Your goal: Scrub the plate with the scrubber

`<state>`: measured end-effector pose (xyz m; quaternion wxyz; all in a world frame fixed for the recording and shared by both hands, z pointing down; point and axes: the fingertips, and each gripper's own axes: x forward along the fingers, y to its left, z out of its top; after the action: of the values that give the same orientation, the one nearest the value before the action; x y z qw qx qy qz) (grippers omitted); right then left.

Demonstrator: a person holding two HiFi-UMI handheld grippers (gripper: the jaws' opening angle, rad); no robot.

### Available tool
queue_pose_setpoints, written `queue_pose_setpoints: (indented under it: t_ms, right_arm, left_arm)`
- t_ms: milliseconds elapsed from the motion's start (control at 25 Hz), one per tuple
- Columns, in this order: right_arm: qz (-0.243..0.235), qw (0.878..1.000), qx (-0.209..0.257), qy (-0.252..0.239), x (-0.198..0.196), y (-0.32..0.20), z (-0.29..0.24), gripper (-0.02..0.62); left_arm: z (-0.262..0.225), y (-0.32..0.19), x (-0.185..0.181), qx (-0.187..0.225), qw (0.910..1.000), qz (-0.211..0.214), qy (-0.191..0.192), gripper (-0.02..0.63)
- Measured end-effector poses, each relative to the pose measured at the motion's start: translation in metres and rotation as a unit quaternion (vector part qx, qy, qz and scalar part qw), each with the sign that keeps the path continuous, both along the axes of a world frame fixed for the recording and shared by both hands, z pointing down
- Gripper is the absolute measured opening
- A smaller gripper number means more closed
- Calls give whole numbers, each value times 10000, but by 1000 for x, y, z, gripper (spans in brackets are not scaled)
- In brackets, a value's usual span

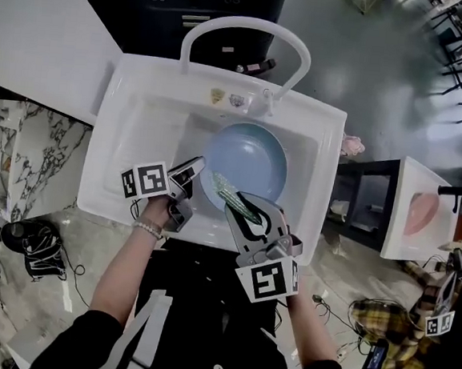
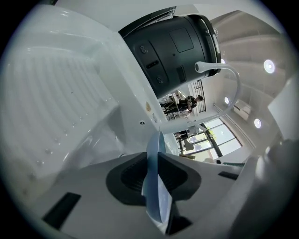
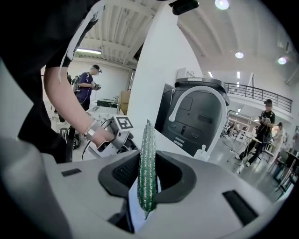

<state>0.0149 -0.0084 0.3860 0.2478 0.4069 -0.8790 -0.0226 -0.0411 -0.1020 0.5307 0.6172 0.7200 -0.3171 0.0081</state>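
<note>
A pale blue plate stands tilted in the white sink's basin. My left gripper is shut on the plate's left rim. In the left gripper view the plate shows edge-on, pinched between the two dark pads. My right gripper is shut on a green glittery scrubber, which lies over the plate's near rim. In the right gripper view the scrubber stands upright between the jaws, with a white backing behind it, and the left gripper shows beyond it.
A white arched faucet spans the back of the sink, with a dark machine behind it. The sink's ribbed drainboard is to the left. To the right, a second white sink holds a pink plate. People stand in the background.
</note>
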Motion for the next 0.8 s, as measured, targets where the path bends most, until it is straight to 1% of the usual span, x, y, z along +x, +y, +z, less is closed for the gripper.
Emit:
queue_pose_setpoints:
  t_ms: [160, 320, 480, 640, 800]
  right_arm:
    - [417, 9989, -223, 26, 14, 2, 7, 95]
    - [694, 9969, -332, 151, 28, 3, 15, 95]
    - [1022, 9938, -434, 58, 43, 3, 21, 95]
    - [1252, 9906, -545, 33, 52, 4, 28, 95]
    - [1414, 9876, -675, 18, 56, 9, 35, 95]
  left_arm:
    - [19, 3, 3, -153, 9998, 115, -107, 64]
    - [39, 0, 12, -296, 9988, 265, -298, 64]
    - [55, -3, 24, -393, 9968, 472, -519, 64]
    - [71, -7, 29, -446, 9948, 607, -691, 66]
    - [81, -9, 34, -523, 9941, 645, -704, 66]
